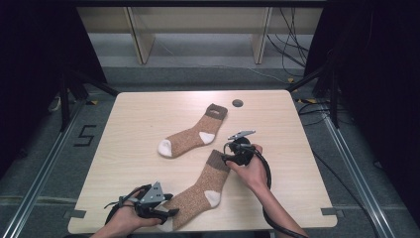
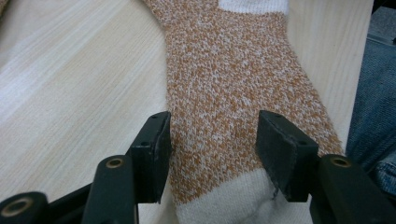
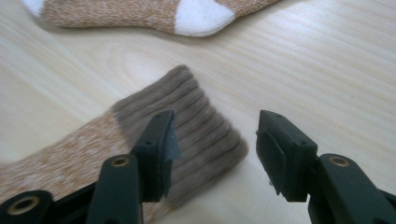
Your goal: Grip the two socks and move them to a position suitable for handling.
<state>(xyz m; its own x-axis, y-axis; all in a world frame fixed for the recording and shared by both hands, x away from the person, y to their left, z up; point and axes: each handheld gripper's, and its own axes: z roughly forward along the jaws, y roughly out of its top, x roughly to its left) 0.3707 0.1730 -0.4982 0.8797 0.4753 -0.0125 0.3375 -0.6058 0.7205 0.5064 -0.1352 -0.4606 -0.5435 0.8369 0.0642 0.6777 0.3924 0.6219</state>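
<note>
Two socks lie on the table (image 1: 133, 124), both speckled brown with white heels and toes and a darker ribbed cuff. I see no brand or label on either; the one piece of writing I can read is a "5" (image 1: 85, 135) marked on the floor left of the table.

I have the near sock (image 1: 200, 191) between my two grippers. It runs on a slant from its toe at the table's near edge up to its cuff toward the middle. The far sock (image 1: 190, 134) lies well apart from it, further back, with its cuff pointing toward a small dark hole (image 1: 237, 103) in the tabletop.

My left gripper (image 1: 168, 213) sits at the toe end. In the left gripper view the jaws stand apart, straddling the foot of the near sock (image 2: 233, 93) where the brown knit meets the white toe; the left pad is right at the sock's edge and the right pad sits over the knit, but I cannot tell whether either one presses it, so I read them as open.

My right gripper (image 1: 225, 157) is at the cuff. In the right gripper view its jaws gape wide: the left one rests over the ribbed cuff (image 3: 196, 126), the right one hangs over bare wood beside it. Nothing is pinched.
</note>
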